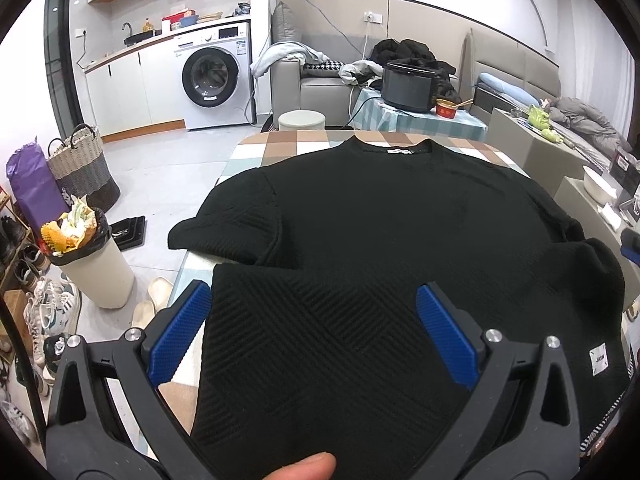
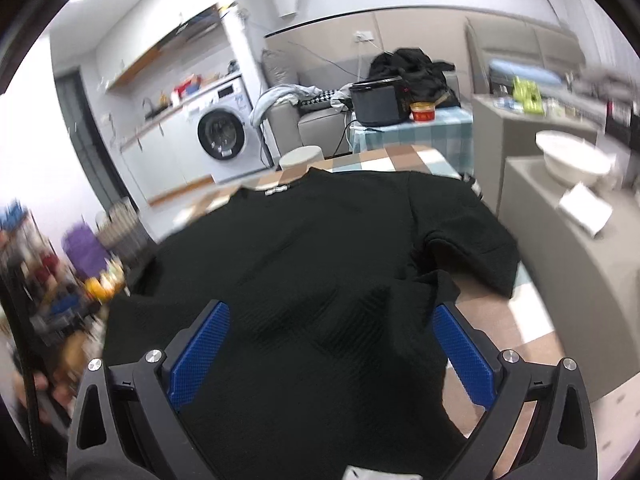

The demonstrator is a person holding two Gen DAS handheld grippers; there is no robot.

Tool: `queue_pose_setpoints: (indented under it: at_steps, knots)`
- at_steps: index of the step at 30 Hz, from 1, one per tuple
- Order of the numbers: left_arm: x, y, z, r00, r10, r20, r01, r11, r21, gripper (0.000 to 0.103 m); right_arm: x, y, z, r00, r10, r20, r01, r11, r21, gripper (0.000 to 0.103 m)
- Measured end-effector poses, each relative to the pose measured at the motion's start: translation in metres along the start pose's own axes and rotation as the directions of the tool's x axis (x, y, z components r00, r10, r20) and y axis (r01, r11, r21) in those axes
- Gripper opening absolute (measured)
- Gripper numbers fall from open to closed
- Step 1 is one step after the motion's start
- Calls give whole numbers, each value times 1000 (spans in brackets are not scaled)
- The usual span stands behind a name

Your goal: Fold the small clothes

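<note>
- Lying spread on the checked worktop [image 1: 280,140] is a black textured T-shirt [image 1: 380,216], collar toward 12 o'clock and hem toward 6 o'clock; it is laid flat so that it can be folded along clean lines.
- In the left wrist view its left sleeve [image 1: 224,232] is seen at 9 o'clock, partly overhanging the worktop edge, and a white label [image 1: 599,361] is seen near the hem at 4 o'clock.
- The left hand-held gripper [image 1: 314,340] is held wide apart over the hem area, with cloth seen between the blue pads [image 1: 180,332] but not pinched; a fingertip is visible at 6 o'clock.
- The right hand-held gripper [image 2: 332,344] is likewise held wide apart over the lower right of the shirt, where the cloth is rumpled near the right sleeve [image 2: 472,256]; this view is blurred at the edges.
- Both are judged to be placed at the hem so that the two lower corners can be taken together; no fold appears to have been made yet.
- Beyond the worktop, at 12 o'clock, a black cooker [image 1: 408,84] is set on a side table, and a washing machine [image 1: 212,80] is seen at 10 o'clock.
</note>
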State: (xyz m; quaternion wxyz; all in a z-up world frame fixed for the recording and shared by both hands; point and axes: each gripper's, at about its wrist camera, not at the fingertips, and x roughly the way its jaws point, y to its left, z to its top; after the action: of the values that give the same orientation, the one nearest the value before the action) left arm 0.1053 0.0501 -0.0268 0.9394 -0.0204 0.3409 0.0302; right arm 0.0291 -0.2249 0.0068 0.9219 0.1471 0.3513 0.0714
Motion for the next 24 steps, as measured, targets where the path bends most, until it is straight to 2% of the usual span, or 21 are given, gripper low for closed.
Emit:
queue_pose_setpoints:
  at_steps: [3, 7, 11, 13, 17, 22, 24]
  knots:
    - [14, 4, 7, 1000, 9, -5, -9, 1000, -17, 102, 8, -21, 9, 1000, -16, -6, 16, 995, 102, 100]
    - [36, 11, 18, 999, -11, -31, 10, 999, -43, 101, 20, -59, 20, 997, -69, -45, 78, 971, 226, 86]
    - [50, 15, 29, 998, -59, -31, 57, 996, -66, 97, 34, -112, 26, 996, -42, -80, 72, 909, 410, 76]
    - [56, 16, 33, 998, -60, -33, 58, 996, -64, 97, 44, -140, 25, 994, -21, -107, 73, 859, 507, 67]
    - [64, 15, 37, 997, -58, -43, 55, 996, -63, 97, 56, -170, 17, 994, 20, -107, 53, 775, 629, 65]
    - [81, 11, 38, 995, -65, -69, 61, 996, -61, 97, 75, -191, 18, 993, 35, -109, 51, 721, 691, 65]
    - [83, 9, 37, 995, -68, -67, 65, 996, -53, 97, 78, -197, 24, 996, -6, -94, 70, 714, 696, 65]
